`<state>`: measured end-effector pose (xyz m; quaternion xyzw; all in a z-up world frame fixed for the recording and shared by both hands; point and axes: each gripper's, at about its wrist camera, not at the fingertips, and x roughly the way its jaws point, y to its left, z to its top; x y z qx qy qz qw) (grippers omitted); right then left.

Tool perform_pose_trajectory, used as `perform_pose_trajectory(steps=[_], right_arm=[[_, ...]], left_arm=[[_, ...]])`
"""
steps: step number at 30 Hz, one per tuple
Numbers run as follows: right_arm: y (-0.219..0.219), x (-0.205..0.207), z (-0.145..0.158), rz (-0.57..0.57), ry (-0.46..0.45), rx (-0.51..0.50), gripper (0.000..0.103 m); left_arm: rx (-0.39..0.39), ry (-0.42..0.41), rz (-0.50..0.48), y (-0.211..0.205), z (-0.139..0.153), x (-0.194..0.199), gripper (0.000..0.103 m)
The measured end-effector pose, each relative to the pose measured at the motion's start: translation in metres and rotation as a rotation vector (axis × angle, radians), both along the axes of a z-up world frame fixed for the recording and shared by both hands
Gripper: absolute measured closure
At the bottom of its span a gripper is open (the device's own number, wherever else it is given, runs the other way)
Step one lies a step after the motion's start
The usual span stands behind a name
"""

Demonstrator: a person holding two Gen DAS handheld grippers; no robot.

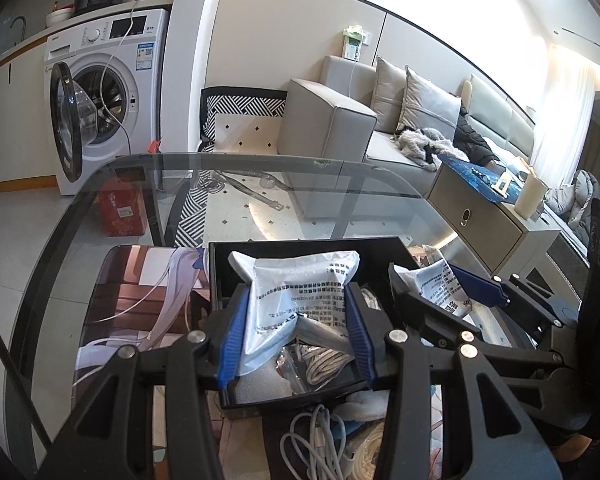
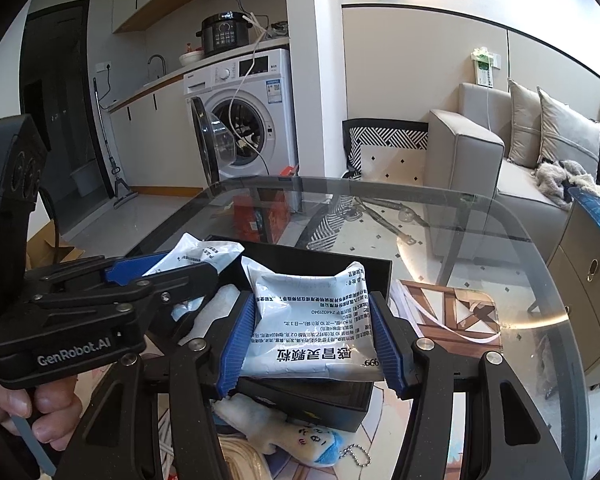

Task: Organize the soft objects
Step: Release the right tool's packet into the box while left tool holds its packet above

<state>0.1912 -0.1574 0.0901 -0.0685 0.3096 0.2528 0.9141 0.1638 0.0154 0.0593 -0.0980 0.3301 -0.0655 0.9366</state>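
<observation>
Left tongs (image 1: 296,334) pinch a crinkled white foil packet (image 1: 292,300) between ribbed blue pads, over the open black box (image 1: 220,280). Right tongs (image 2: 310,338) clamp a second packet (image 2: 308,320), flat, glossy, printed with black text, above the same box's right half. Box is rectangular, matte, on the glass table (image 2: 480,248). Coiled white cables (image 1: 320,364) lie inside the box. Plush toy (image 2: 300,436), fuzzy, white and blue, lies just in front of the box.

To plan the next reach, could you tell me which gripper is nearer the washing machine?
Left. The washing machine stands ahead and leftward of the left gripper; the right gripper is alongside on its right, farther off.
</observation>
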Motion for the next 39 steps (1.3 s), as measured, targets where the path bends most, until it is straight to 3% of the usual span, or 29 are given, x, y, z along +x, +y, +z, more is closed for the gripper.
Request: perform_pose_trajectory(steps=[14,19,32,35,39], right_arm=[[0.006,0.011,-0.008,0.013,0.006,-0.002,0.045],[0.008,0.003,-0.005,0.018,-0.038,-0.033,0.019],[-0.019,-0.013,0.004,-0.031,-0.048,-0.050,0.013],[-0.024,-0.019,0.005,-0.036,-0.054,-0.055,0.012],[-0.030,-0.030,0.007,-0.037,-0.060,-0.055,0.012]], left_arm=[[-0.008,0.003,0.011,0.006,0.001,0.001,0.058],[-0.007,0.000,0.010,0.009,0.002,-0.002,0.058],[0.022,0.007,-0.014,-0.005,-0.003,0.003,0.055],[0.023,0.009,-0.012,-0.005,-0.002,0.002,0.043],[0.013,0.002,0.004,0.001,0.002,-0.008,0.005]])
